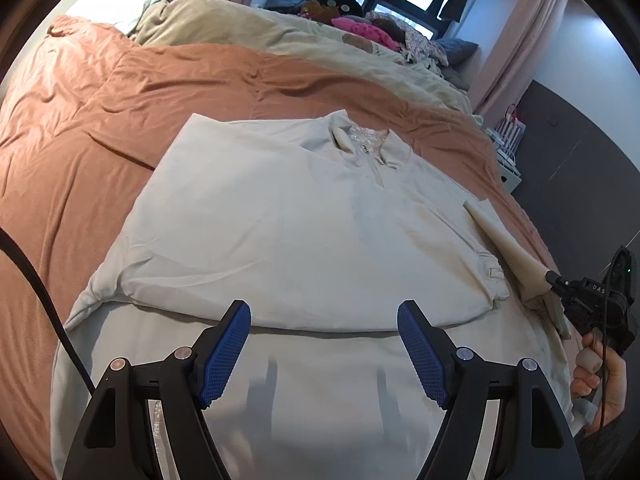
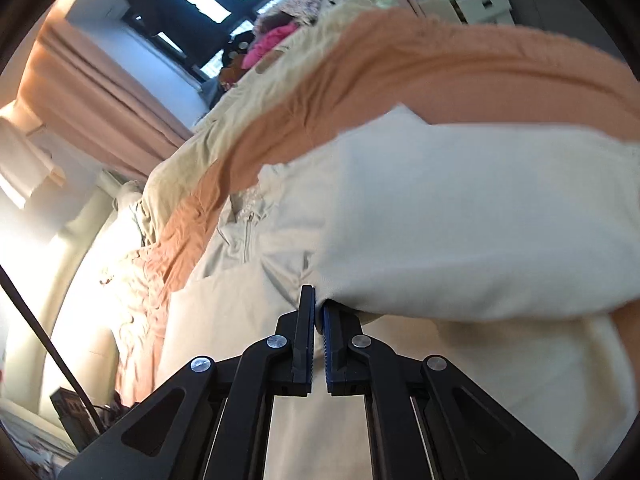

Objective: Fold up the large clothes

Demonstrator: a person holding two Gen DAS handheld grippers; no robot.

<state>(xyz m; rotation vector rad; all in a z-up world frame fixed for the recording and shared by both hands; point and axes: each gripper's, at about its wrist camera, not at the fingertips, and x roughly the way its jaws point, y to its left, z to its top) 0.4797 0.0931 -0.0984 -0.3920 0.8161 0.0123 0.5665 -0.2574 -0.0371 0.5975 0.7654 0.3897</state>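
A: Which step is in hand?

B: A side fold, I judge. The large cream fleece pullover with a short zip collar (image 1: 304, 216) lies flat in the middle of the left wrist frame, on the rust-orange bed cover (image 1: 80, 128). The right gripper (image 2: 319, 312) has its jaws pressed together, pinching a sleeve of that pullover (image 2: 460, 216); in the right wrist view the cloth hangs lifted across the centre and right of the frame.

A: And the other one?

B: The left gripper (image 1: 324, 320) sits at the lower centre of its own frame, jaws spread wide, holding nothing, poised above the near hem.

A: What does the next move call for?

B: Probably carrying the pinched sleeve across the body and laying it flat, while the spread gripper pins or smooths the hem so the garment does not drag.

A: Counts?

B: 1 pullover, 2 grippers, 1 orange cover, 1 beige duvet (image 1: 224, 24) at the upper centre, and 1 heap of mixed clothes (image 1: 372, 28) near the window at the top; I cannot count its pieces.
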